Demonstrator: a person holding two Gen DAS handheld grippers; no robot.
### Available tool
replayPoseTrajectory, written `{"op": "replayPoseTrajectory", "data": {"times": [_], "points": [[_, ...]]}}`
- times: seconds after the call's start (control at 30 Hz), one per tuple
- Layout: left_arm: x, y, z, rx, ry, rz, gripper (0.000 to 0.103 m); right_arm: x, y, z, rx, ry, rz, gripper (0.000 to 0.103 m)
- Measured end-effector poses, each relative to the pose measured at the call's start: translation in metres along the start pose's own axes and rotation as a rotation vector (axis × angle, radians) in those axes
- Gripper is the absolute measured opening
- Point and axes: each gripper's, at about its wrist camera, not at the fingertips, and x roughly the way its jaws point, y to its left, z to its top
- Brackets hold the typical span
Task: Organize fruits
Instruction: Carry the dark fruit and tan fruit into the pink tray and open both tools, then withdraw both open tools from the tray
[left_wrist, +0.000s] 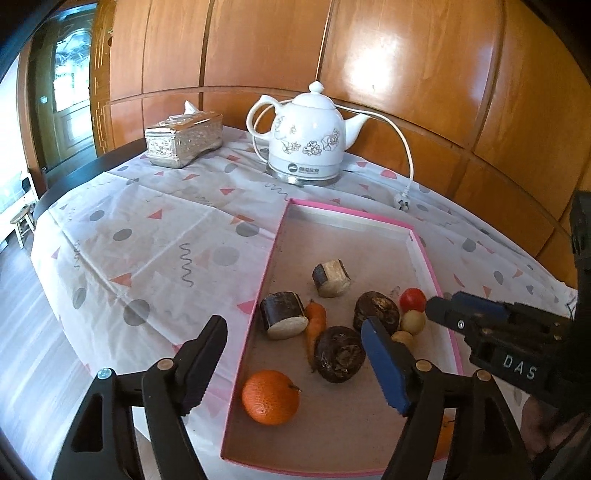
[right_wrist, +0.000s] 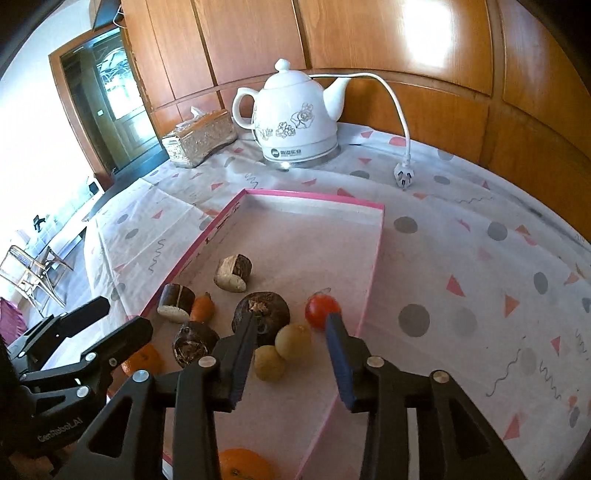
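Note:
A pink-rimmed shallow box (left_wrist: 284, 236) (right_wrist: 376, 236) lies on the tablecloth. In it are an orange (left_wrist: 270, 397), a small carrot (left_wrist: 316, 325) (right_wrist: 202, 307), two cut dark-skinned pieces (left_wrist: 283, 314) (left_wrist: 331, 277), two dark round roots (left_wrist: 339, 353) (left_wrist: 376, 308), a red tomato (left_wrist: 413, 299) (right_wrist: 322, 309) and two pale round fruits (right_wrist: 293, 340) (right_wrist: 269, 362). My left gripper (left_wrist: 295, 365) is open above the box's left rim and the orange. My right gripper (right_wrist: 291, 354) is open over the two pale fruits; it also shows in the left wrist view (left_wrist: 443, 304). A second orange (right_wrist: 243, 463) shows below my right gripper.
A white floral electric kettle (left_wrist: 308, 136) (right_wrist: 295, 118) stands at the back with its cord and loose plug (right_wrist: 402, 177). A silver tissue box (left_wrist: 183, 138) (right_wrist: 199, 136) sits to its left. A wooden panel wall runs behind. The table edge drops off at left.

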Motion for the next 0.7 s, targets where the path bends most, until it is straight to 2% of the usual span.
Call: {"op": "replayPoseTrajectory", "data": {"times": [0.17,0.23,0.33,0.43,0.7], "points": [[-0.004,-0.002,0.000,0.001,-0.015,0.013,0.084,-0.010,0.001,-0.010,0.016,-0.024,-0.034,0.040],[-0.006,-0.003,0.000,0.003,-0.023,0.016,0.087,-0.017,0.001,-0.015,0.024,-0.043,-0.061,0.043],[-0.010,-0.006,0.001,0.005,-0.034,0.026,0.097,-0.026,0.001,-0.021,0.032,-0.066,-0.101,0.045],[-0.015,-0.008,0.000,0.011,-0.049,0.022,0.102,-0.033,0.000,-0.029,0.053,-0.084,-0.138,0.045],[-0.025,-0.023,-0.003,0.044,-0.059,0.016,0.103,-0.046,-0.001,-0.045,0.073,-0.114,-0.197,0.045]]}}
